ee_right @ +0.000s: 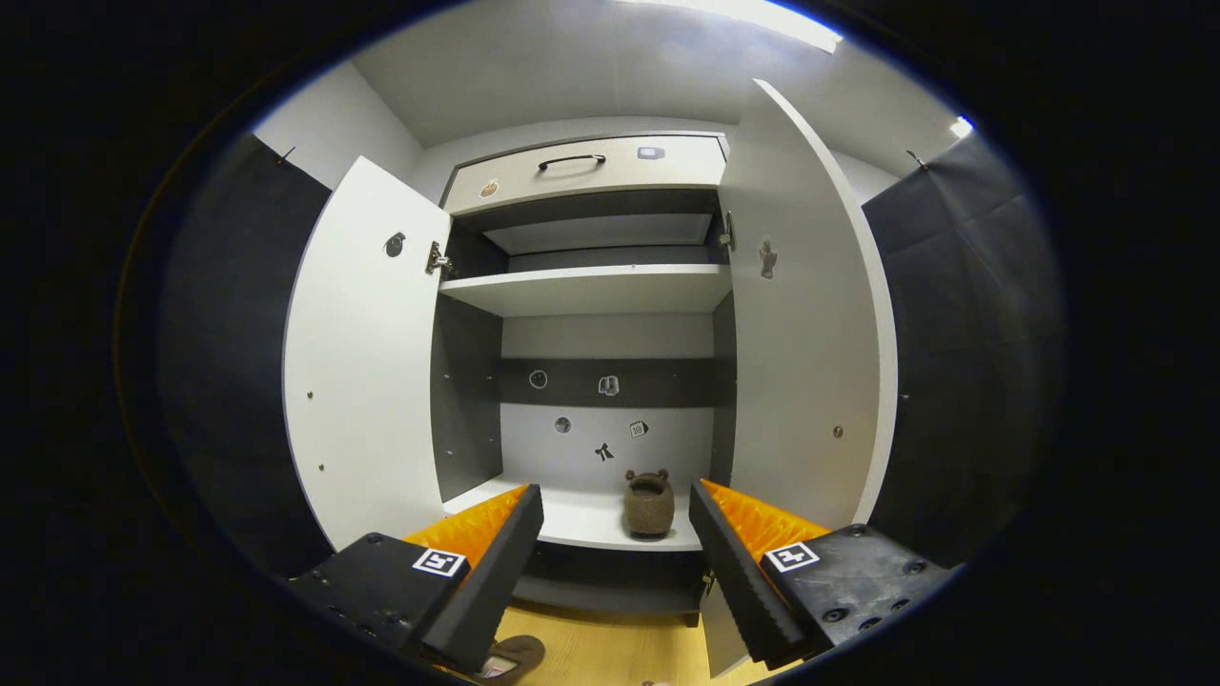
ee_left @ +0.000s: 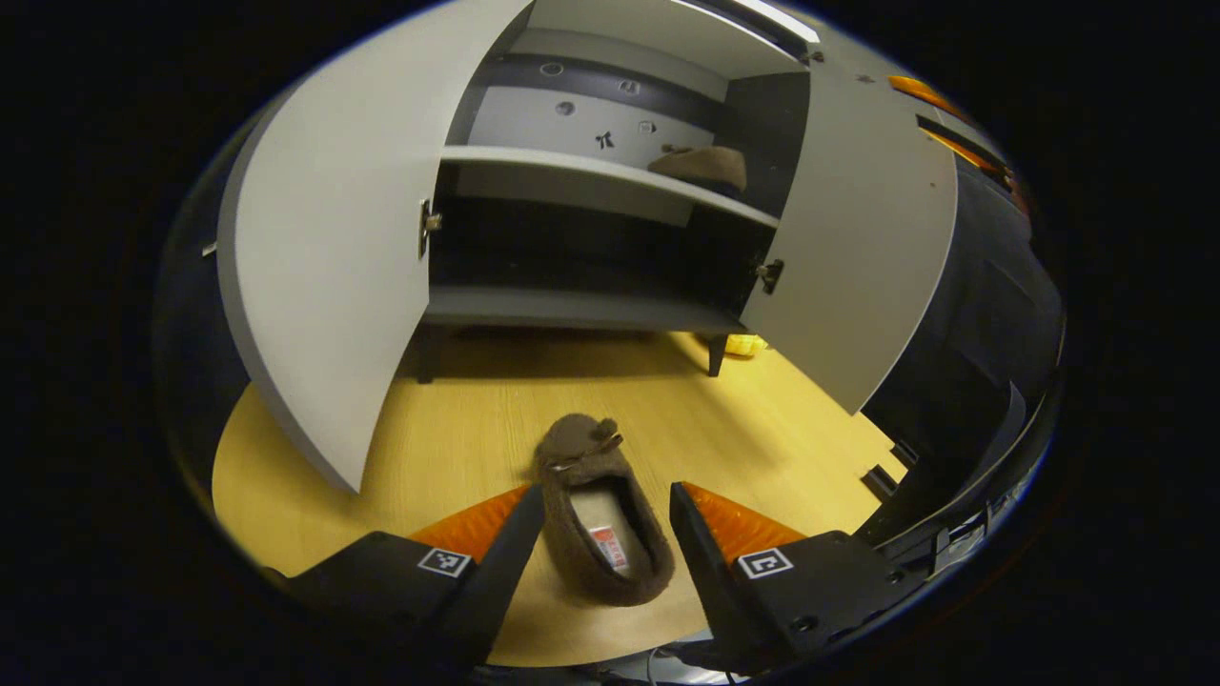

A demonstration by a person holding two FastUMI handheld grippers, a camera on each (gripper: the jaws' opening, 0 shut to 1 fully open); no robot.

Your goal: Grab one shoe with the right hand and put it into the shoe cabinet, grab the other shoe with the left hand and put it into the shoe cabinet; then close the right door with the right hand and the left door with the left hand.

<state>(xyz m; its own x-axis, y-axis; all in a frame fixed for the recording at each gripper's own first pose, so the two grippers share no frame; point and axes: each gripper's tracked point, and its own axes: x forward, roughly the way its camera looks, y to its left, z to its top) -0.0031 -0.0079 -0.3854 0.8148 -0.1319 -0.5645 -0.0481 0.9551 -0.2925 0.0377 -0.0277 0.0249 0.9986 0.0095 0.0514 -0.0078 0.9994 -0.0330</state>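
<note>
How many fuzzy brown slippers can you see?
2. One slipper on the shelf sits inside the open cabinet; the slipper on the floor lies between the open left gripper's fingers.

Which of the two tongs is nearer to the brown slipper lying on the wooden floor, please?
Left. The left tongs are open and straddle the slipper on the floor, not yet pressing it. The right tongs are open and raised facing the cabinet shelf, with that slipper low beneath them.

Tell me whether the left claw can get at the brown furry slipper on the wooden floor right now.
Probably yes: the brown furry slipper lies on the wooden floor between the open left claw fingers, nothing in between.
</note>
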